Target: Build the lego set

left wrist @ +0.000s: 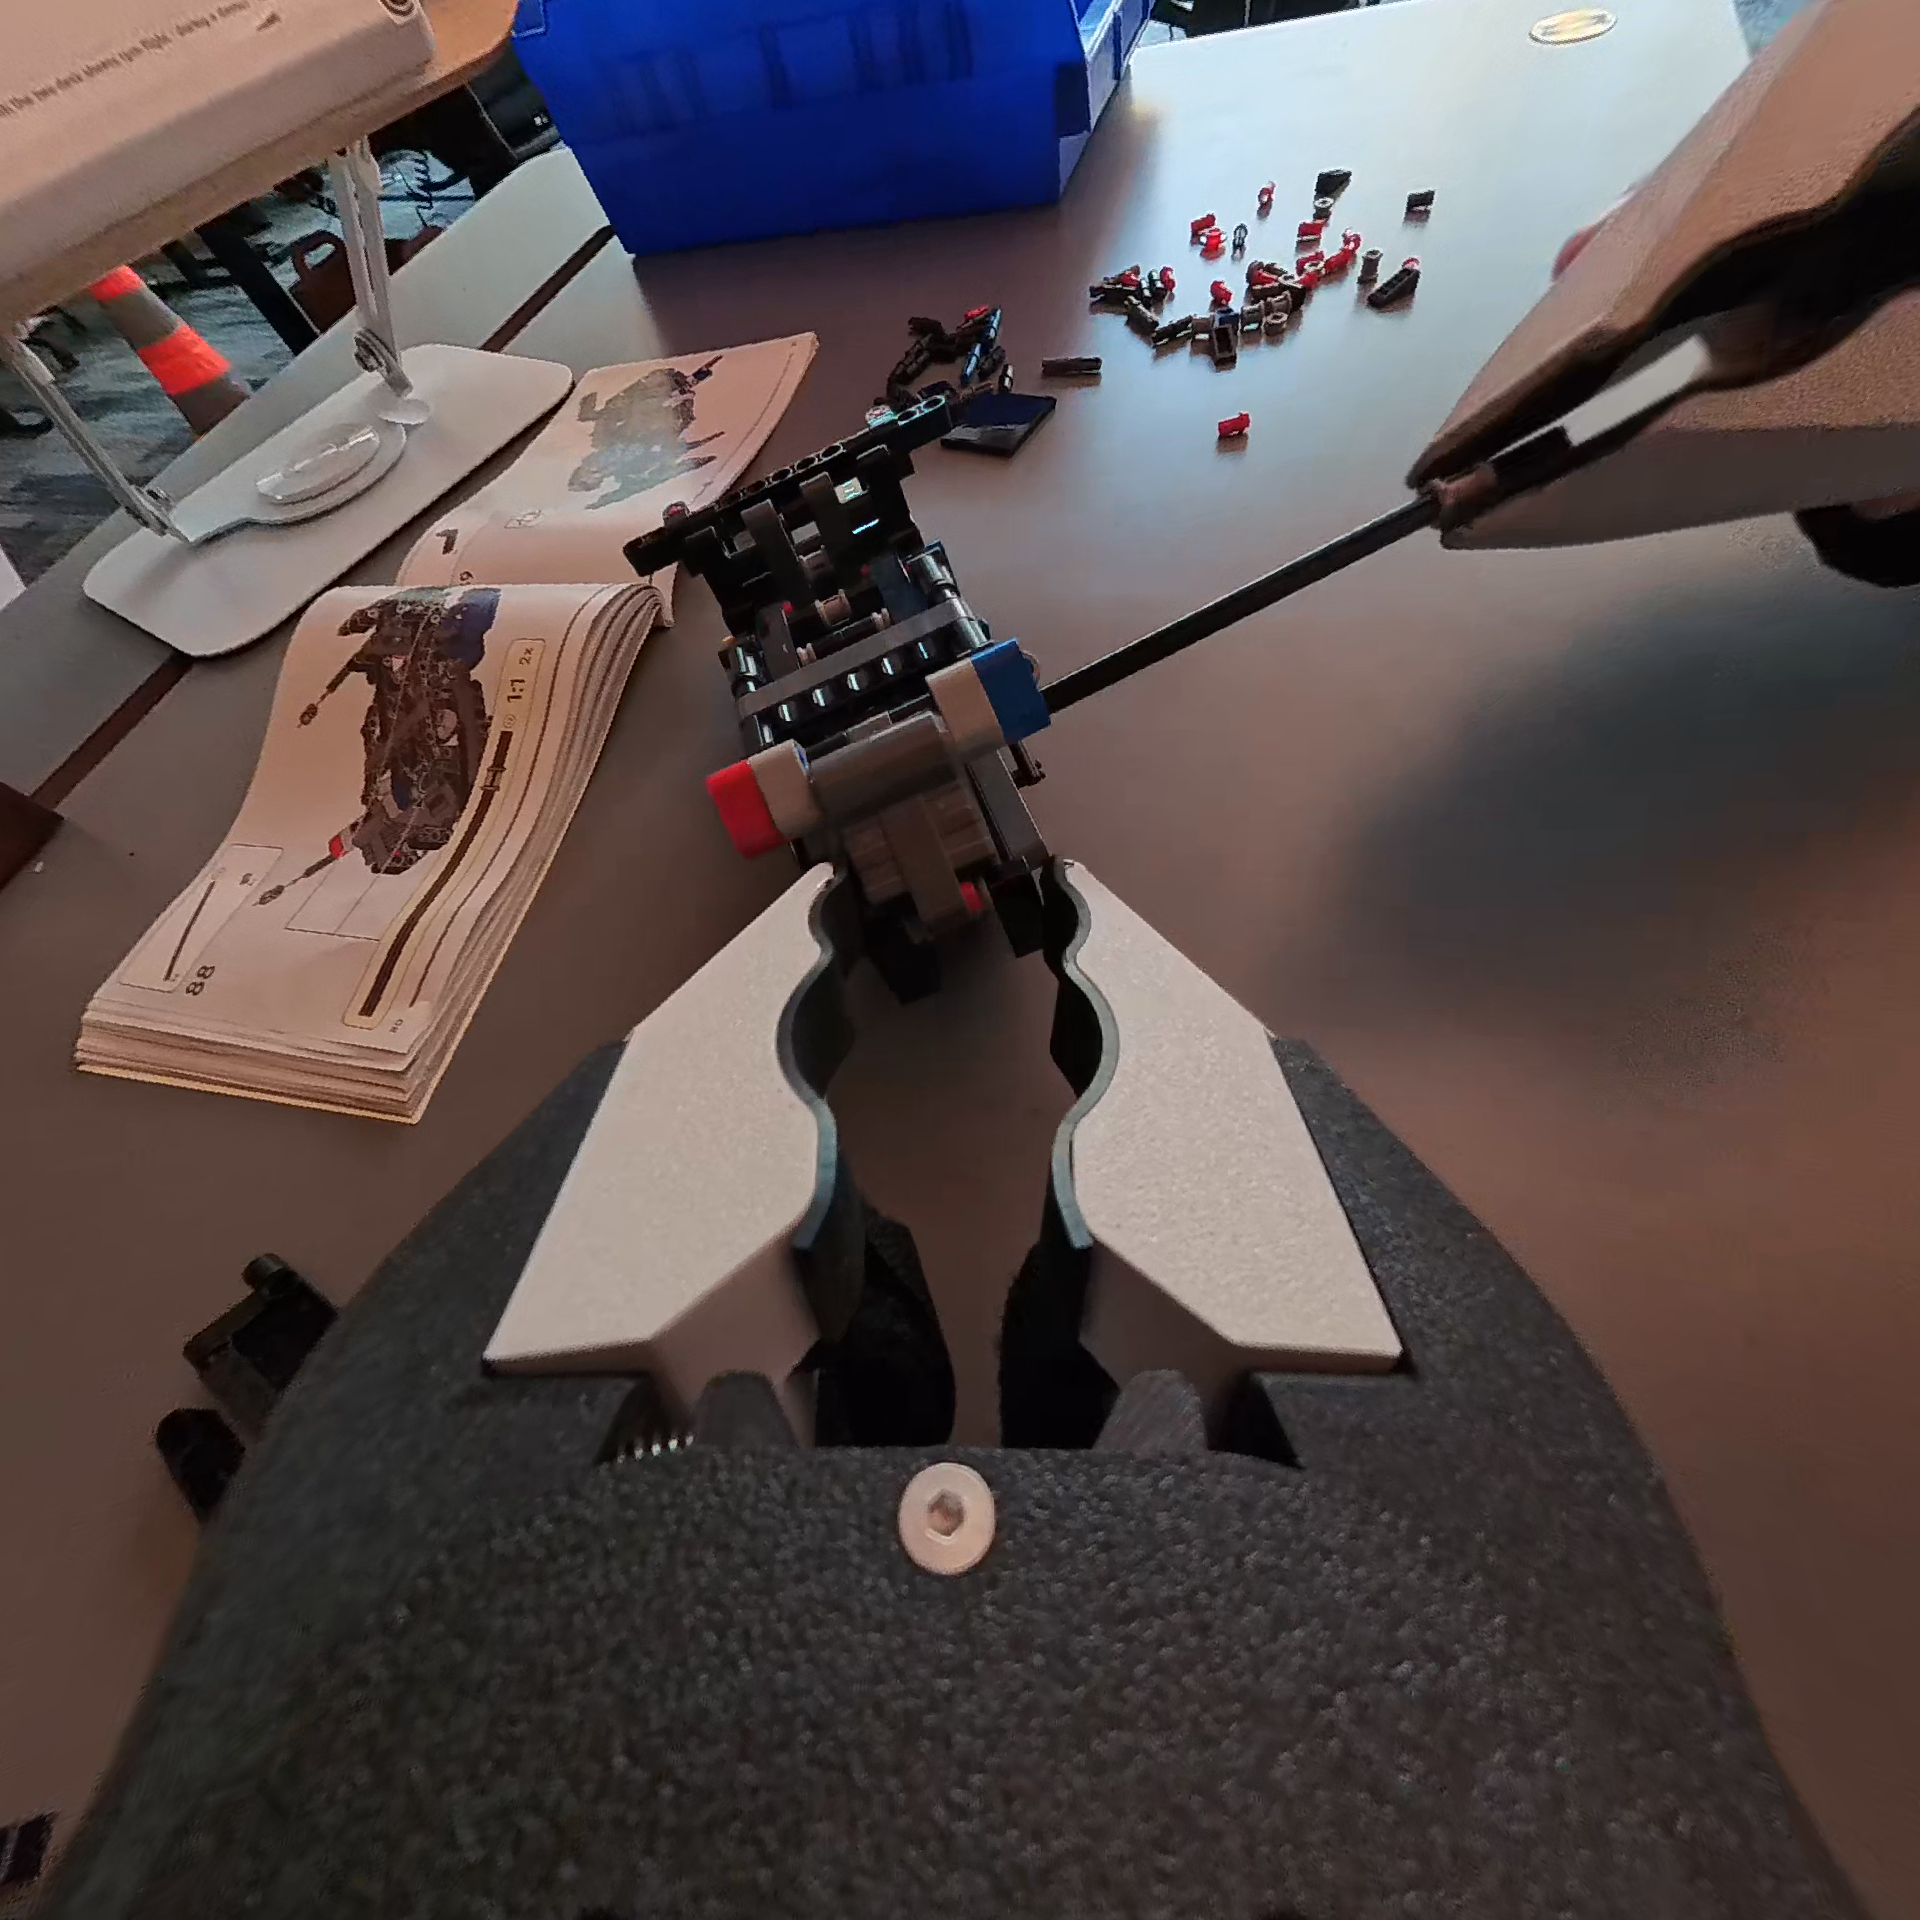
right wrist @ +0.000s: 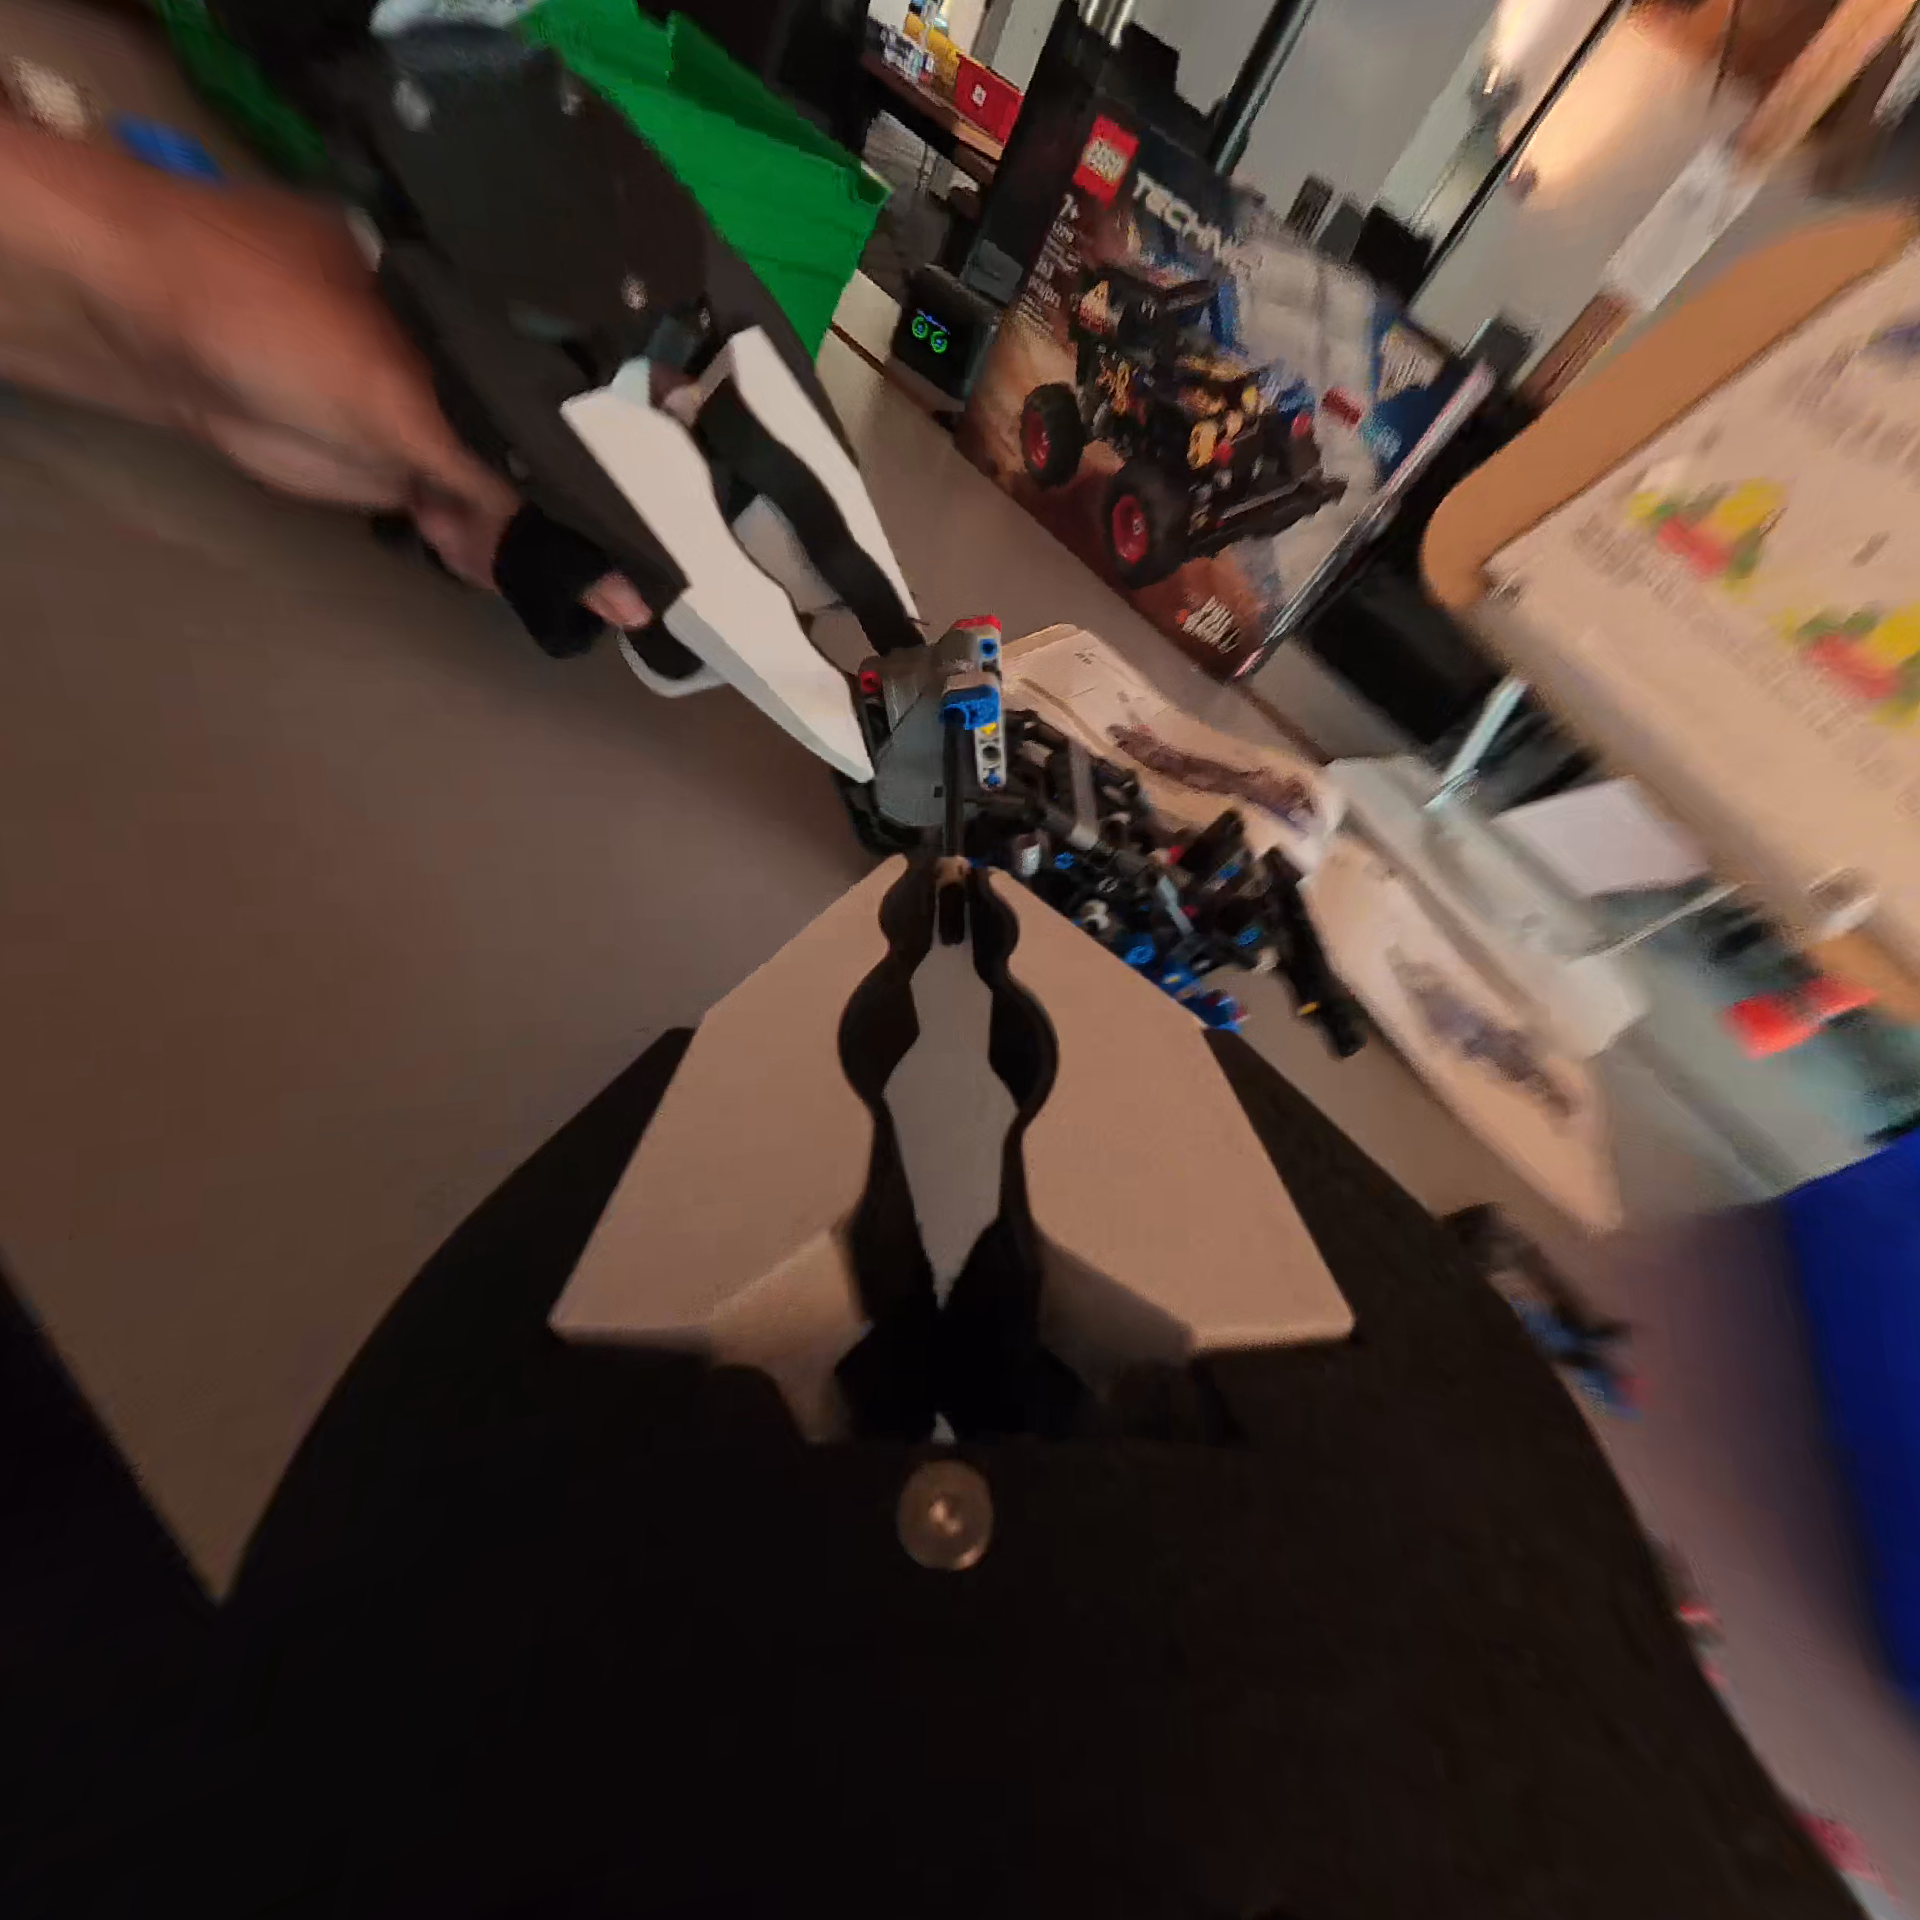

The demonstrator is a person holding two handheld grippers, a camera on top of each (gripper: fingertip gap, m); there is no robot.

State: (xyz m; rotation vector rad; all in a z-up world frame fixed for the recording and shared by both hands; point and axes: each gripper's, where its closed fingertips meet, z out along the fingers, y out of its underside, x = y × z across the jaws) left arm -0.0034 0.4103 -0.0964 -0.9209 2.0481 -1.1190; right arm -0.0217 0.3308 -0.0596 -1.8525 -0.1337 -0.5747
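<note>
A partly built black and grey lego model (left wrist: 862,644) lies on the brown table (left wrist: 1455,935). My left gripper (left wrist: 945,894) is shut on its near grey end. My right gripper (left wrist: 1442,501) comes in from the upper right, shut on a long black axle (left wrist: 1236,603). The axle's far end meets the blue piece (left wrist: 1013,686) on the model's right side. In the right wrist view my right gripper (right wrist: 948,883) pinches the axle (right wrist: 952,790), which points at the model (right wrist: 935,727). The left gripper (right wrist: 888,696) holds the model from the left.
An open instruction booklet (left wrist: 395,831) lies left of the model. A white stand base (left wrist: 332,488) sits behind it. A blue bin (left wrist: 831,114) stands at the back, with several loose red and black parts (left wrist: 1268,281) to its right. The set's box (right wrist: 1195,447) stands beyond the model. There is about 10 cm between the tips of the two grippers.
</note>
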